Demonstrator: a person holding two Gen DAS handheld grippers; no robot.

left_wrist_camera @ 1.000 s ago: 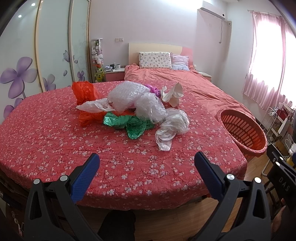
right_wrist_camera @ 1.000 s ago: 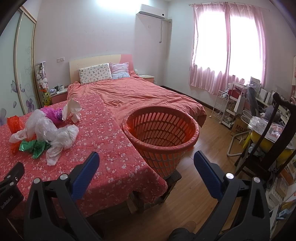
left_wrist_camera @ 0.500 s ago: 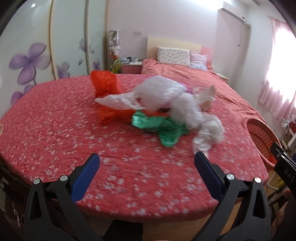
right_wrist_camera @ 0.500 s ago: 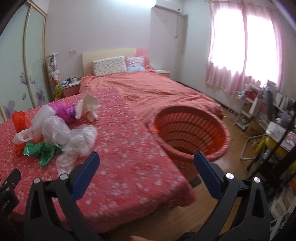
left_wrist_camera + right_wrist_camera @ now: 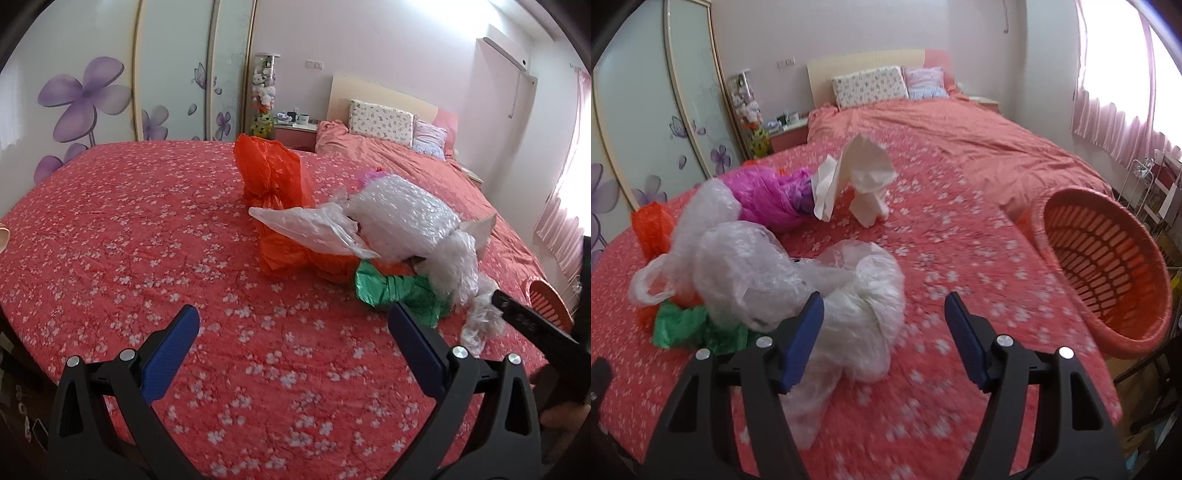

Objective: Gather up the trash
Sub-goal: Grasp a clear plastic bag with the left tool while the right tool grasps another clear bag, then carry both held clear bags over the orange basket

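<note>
A heap of plastic trash lies on the red flowered cloth. In the left wrist view I see an orange bag [image 5: 271, 181], bubble wrap [image 5: 402, 218] and a green bag [image 5: 397, 291]. My left gripper [image 5: 293, 345] is open and empty, short of the heap. In the right wrist view my right gripper [image 5: 882, 332] is open, its jaws around a clear crumpled bag [image 5: 857, 306], not closed on it. Behind lie a magenta bag [image 5: 768, 199] and white paper [image 5: 864, 184]. The orange basket [image 5: 1104, 266] stands at the right.
The red flowered cloth [image 5: 129, 229] covers a wide round surface. A bed with pillows [image 5: 871, 83] lies behind it. A wardrobe with purple flowers [image 5: 85, 96] stands at the left. A wire rack [image 5: 1145, 184] is by the pink curtains.
Both grippers have moved forward and leftward toward the trash heap. The right gripper has swung from the basket to the clear bag and its jaws have narrowed somewhat.
</note>
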